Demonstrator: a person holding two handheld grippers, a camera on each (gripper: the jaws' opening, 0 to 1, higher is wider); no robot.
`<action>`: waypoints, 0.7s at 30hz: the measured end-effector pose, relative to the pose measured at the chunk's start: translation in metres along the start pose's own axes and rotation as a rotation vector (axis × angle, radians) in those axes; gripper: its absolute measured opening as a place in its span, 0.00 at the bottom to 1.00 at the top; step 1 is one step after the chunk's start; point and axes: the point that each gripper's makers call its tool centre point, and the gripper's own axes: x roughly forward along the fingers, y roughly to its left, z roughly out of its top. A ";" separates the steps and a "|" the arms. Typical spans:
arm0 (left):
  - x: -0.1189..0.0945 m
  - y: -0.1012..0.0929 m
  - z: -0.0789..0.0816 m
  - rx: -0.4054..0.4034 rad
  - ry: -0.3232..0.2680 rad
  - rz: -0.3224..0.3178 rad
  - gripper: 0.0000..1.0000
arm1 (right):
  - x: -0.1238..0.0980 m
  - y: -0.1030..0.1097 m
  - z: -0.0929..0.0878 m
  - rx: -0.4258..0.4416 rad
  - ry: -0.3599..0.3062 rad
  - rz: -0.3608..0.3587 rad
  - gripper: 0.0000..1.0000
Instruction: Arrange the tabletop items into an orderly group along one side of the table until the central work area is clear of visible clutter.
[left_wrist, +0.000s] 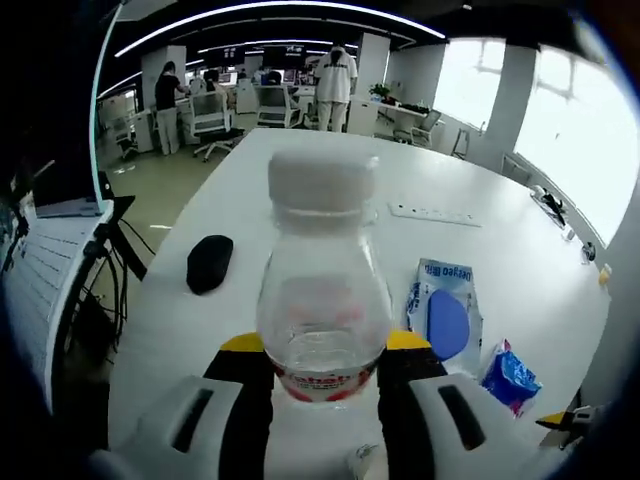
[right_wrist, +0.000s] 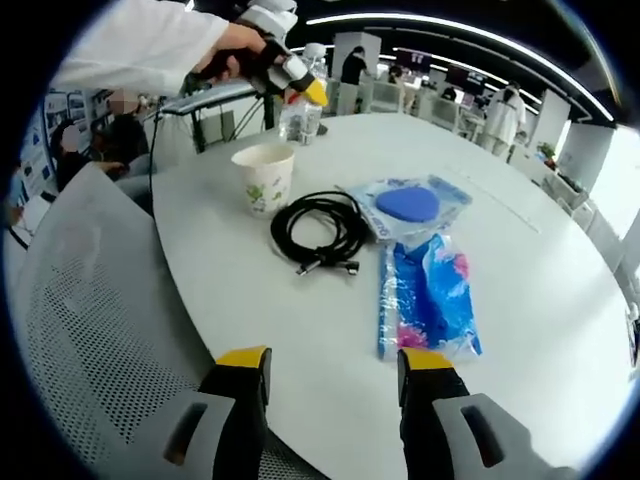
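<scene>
Between the left gripper's (left_wrist: 325, 372) 2 jaws in the left gripper view stands a clear bottle (left_wrist: 323, 290), upright and clamped at its lower body above the white table (left_wrist: 500, 250). A black mouse (left_wrist: 209, 262) lies to its left, a blue-disc packet (left_wrist: 446, 314) and a blue bag (left_wrist: 510, 378) to its right.

Over in the right gripper view, the right gripper (right_wrist: 333, 362) sits parted and empty at the table edge. Ahead lie the bag (right_wrist: 425, 296), the packet (right_wrist: 408, 206), a black cable (right_wrist: 320, 229) and a paper cup (right_wrist: 264, 177). Beyond the cup a hand (right_wrist: 240, 45) holds the left gripper (right_wrist: 288, 72) on the bottle (right_wrist: 300, 116).
</scene>
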 end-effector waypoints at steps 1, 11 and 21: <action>0.002 -0.001 -0.001 -0.011 0.004 0.002 0.39 | 0.000 0.000 -0.001 -0.001 0.004 -0.002 0.51; 0.024 -0.011 -0.002 0.077 0.041 -0.002 0.39 | 0.002 0.008 -0.003 -0.075 0.028 0.012 0.47; 0.046 -0.015 -0.005 0.111 0.049 -0.018 0.39 | 0.002 0.000 -0.005 -0.025 0.027 -0.011 0.47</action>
